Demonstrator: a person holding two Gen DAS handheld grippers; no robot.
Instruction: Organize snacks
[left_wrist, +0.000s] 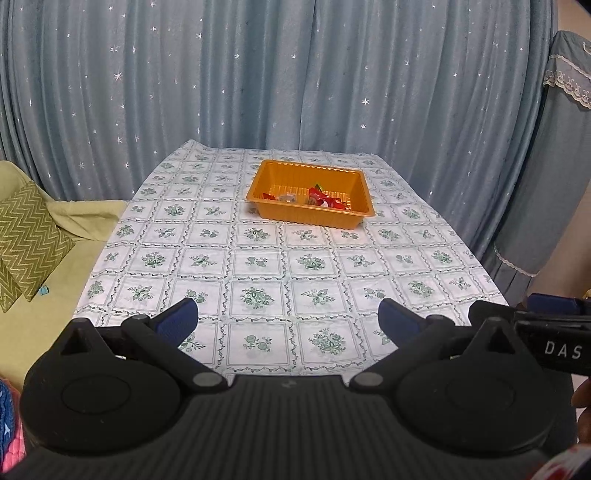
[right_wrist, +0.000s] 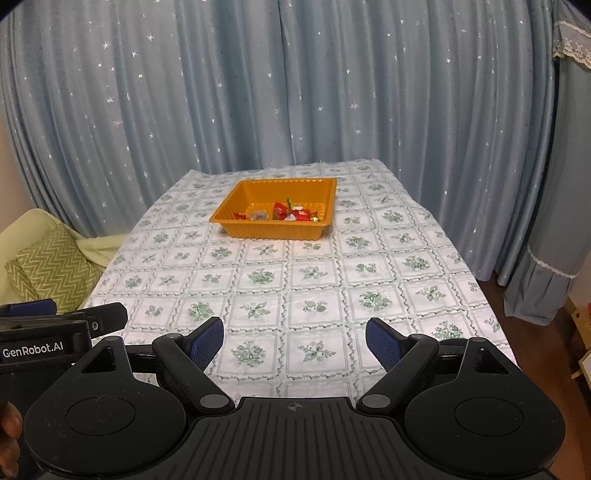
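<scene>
An orange plastic tray (left_wrist: 334, 217) stands at the far middle of the table; it also shows in the right wrist view (right_wrist: 273, 230). Several red-wrapped snacks (left_wrist: 322, 199) and a clear-wrapped one (left_wrist: 287, 198) lie inside it, also seen in the right wrist view (right_wrist: 291, 213). My left gripper (left_wrist: 288, 319) is open and empty over the table's near edge, far from the tray. My right gripper (right_wrist: 294, 338) is open and empty, also at the near edge, beside the left one. The right gripper's body shows at the left view's right edge (left_wrist: 546, 332).
The table wears a white cloth with green flower squares (left_wrist: 258, 258). A green sofa with a zigzag cushion (left_wrist: 26, 236) stands to the left. Blue star curtains (left_wrist: 295, 74) hang behind. Brown floor (right_wrist: 569, 332) lies to the right.
</scene>
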